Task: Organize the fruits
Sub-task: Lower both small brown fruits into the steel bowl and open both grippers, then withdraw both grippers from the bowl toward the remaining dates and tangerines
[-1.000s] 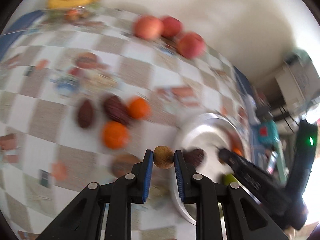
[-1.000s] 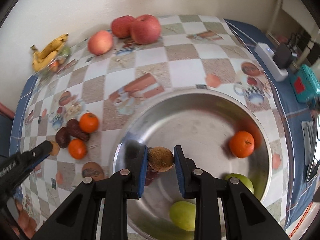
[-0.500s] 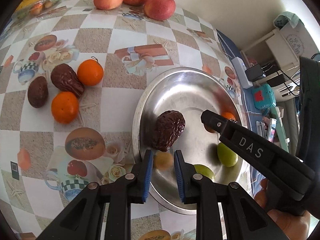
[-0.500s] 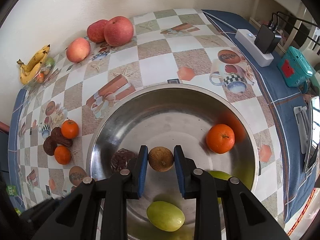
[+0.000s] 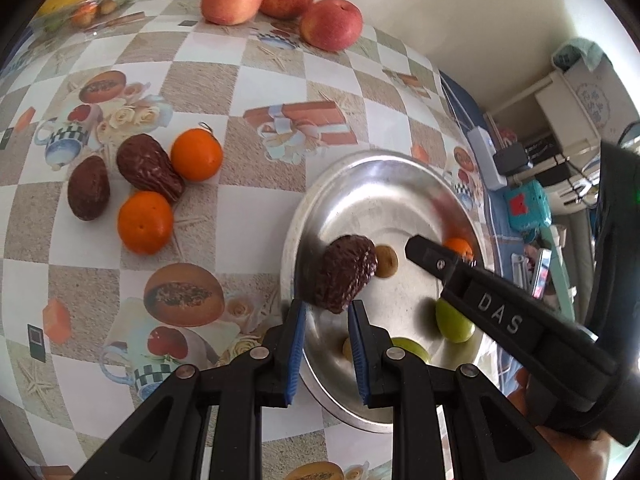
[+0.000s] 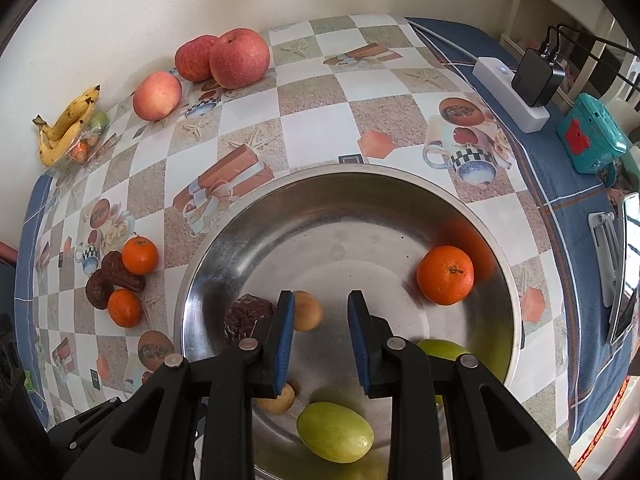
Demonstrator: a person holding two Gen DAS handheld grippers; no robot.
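Both small brown round fruits have dropped out of the tools since the earlier frames and now lie in the shiny steel bowl (image 6: 400,184): one (image 6: 307,311) just ahead of the right tool (image 6: 320,334), touching its left pad, the other (image 6: 276,398) under its left finger. The right tool stands released over the bowl; the left tool (image 5: 326,346) is likewise released, hanging over the near rim behind the wrinkled dark brown fruit (image 5: 345,273). Left of the left tool, on the checked worktop (image 5: 256,80), wait two orange tangerines (image 5: 145,222) and two more wrinkled brown fruits (image 5: 149,168). The tangerines look light, soft-skinned and prone to roll; a gentle grip across the widest middle should suit them.
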